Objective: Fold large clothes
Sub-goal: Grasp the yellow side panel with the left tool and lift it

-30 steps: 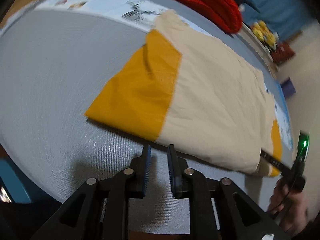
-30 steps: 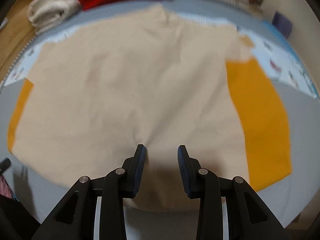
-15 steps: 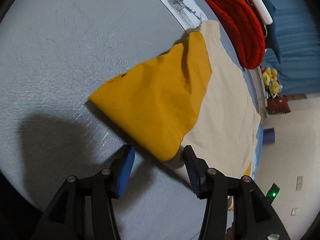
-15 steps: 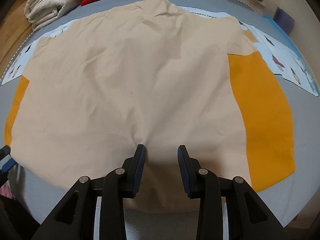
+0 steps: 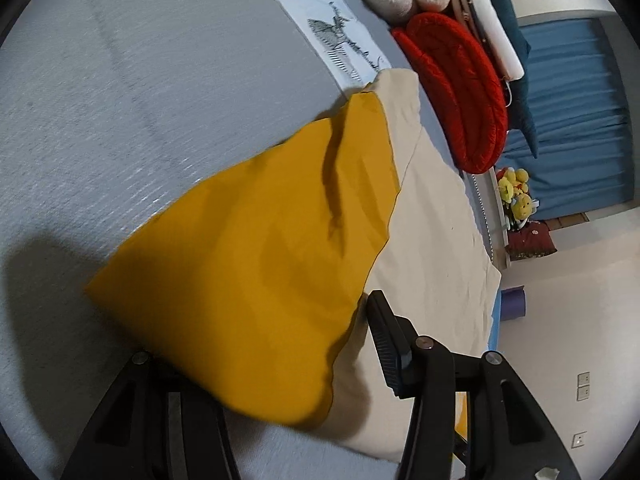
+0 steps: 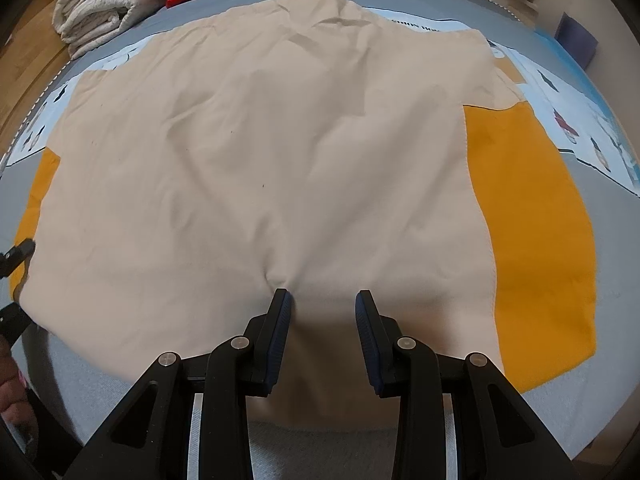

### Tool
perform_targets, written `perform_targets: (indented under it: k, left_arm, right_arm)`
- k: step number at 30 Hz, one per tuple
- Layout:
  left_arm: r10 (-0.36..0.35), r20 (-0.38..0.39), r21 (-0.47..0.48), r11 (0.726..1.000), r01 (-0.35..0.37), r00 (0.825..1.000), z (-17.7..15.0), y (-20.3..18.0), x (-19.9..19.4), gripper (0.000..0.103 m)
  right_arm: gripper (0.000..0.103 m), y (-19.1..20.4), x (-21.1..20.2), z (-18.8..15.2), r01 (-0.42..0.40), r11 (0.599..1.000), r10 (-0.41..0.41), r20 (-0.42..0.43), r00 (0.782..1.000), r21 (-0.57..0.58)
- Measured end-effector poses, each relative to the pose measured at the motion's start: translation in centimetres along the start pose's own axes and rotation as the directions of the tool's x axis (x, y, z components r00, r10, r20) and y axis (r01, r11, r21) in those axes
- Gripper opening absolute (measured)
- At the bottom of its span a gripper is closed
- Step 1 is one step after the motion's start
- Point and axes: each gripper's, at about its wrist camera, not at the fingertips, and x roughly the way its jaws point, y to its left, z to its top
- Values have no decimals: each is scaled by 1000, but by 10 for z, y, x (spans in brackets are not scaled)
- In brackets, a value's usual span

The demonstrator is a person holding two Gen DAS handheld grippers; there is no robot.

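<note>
A cream T-shirt (image 6: 260, 152) with orange sleeves lies spread flat on a grey bed cover (image 5: 120, 80). My left gripper (image 5: 260, 332) is open, its jaws set wide around the end of the left orange sleeve (image 5: 260, 248); the left finger is hidden under the cloth, the right fingertip (image 5: 380, 320) shows. My right gripper (image 6: 322, 300) is open, its fingertips resting on the shirt's cream lower part, where the cloth puckers at the left fingertip (image 6: 282, 300). The right orange sleeve (image 6: 532, 240) lies flat to its right.
A red padded item (image 5: 460, 92) and folded cream blankets (image 6: 104, 4) lie at the far edge of the bed. Printed blue sheet (image 6: 580, 120) shows under the shirt. Blue curtains (image 5: 580, 120), plush toys (image 5: 516, 196) and a purple object (image 5: 514, 304) stand beyond.
My left gripper has opened wide and moved forward around the orange sleeve end. My right gripper has stayed open in place on the shirt's lower part.
</note>
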Motion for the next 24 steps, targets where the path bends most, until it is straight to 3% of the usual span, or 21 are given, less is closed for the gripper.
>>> perform_targets:
  k: [2, 4, 5, 6, 12, 15, 19, 24]
  left_arm:
    - [6, 13, 12, 1000, -6, 1000, 0, -5, 4, 43]
    - [16, 8, 27, 1000, -16, 1000, 0, -8, 7, 29]
    - [16, 4, 39, 999, -16, 1000, 0, -10, 8, 17]
    - [16, 1, 60, 998, -16, 1000, 0, -14, 7, 13]
    - [59, 38, 179, 982, -64, 998, 4, -50, -20, 8]
    - [109, 71, 322, 938, -126, 991, 6, -84, -45, 8]
    - [146, 98, 427, 887, -174, 984, 12, -109, -78, 8]
    - [212, 157, 587, 765, -264, 965, 5, -133, -112, 8]
  right_arm:
    - [35, 0, 0, 0, -1, 1000, 1, -1, 1000, 0]
    - [35, -1, 1, 1, -1, 1000, 1, 0, 1000, 2]
    - [35, -1, 1, 0, 0, 1000, 0, 0, 1000, 3]
    - [35, -1, 0, 1, -1, 1000, 1, 2, 1000, 7]
    - [35, -7, -11, 0, -15, 998, 11, 64, 998, 65]
    - [35, -6, -28, 2, -38, 996, 26, 139, 990, 81]
    - [35, 7, -56, 1, -108, 993, 93, 233, 968, 52]
    - [35, 44, -79, -8, -207, 977, 212, 293, 932, -47]
